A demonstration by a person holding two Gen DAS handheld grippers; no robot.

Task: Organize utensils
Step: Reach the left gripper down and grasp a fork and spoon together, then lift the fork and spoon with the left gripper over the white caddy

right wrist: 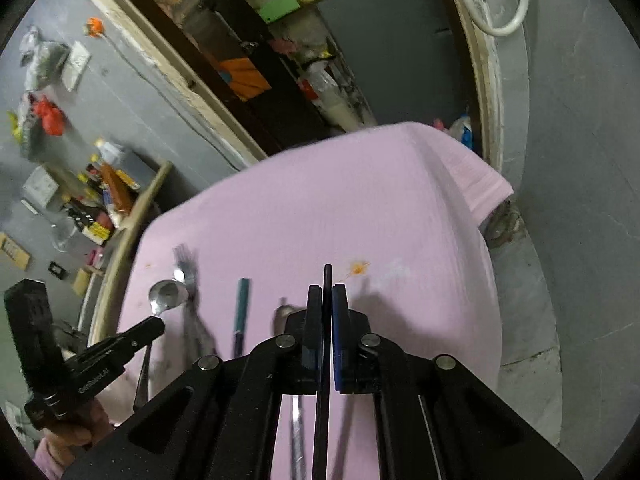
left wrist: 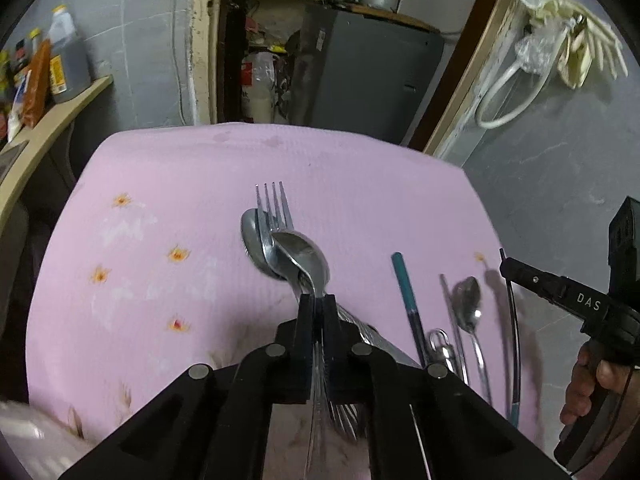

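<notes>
My left gripper [left wrist: 319,300] is shut on a bundle of steel utensils [left wrist: 294,254], spoons and a fork with tines pointing away, held above the pink tablecloth [left wrist: 160,168]. It also shows in the right wrist view [right wrist: 158,322], with the spoon bowl [right wrist: 168,294] and fork past its tip. My right gripper [right wrist: 327,292] is shut on a thin black chopstick [right wrist: 327,276]; it appears in the left wrist view [left wrist: 505,266] with the stick [left wrist: 514,344] hanging down. On the cloth lie a teal-tipped chopstick [left wrist: 406,292], a small spoon [left wrist: 469,300] and a metal clip [left wrist: 440,344].
A shelf [left wrist: 60,108] with bottles and packets stands at the left. A doorway with clutter and a grey cabinet [left wrist: 360,68] lies behind the table. A white hose [left wrist: 508,92] hangs on the right wall. The cloth's far right corner [right wrist: 488,188] droops off the table.
</notes>
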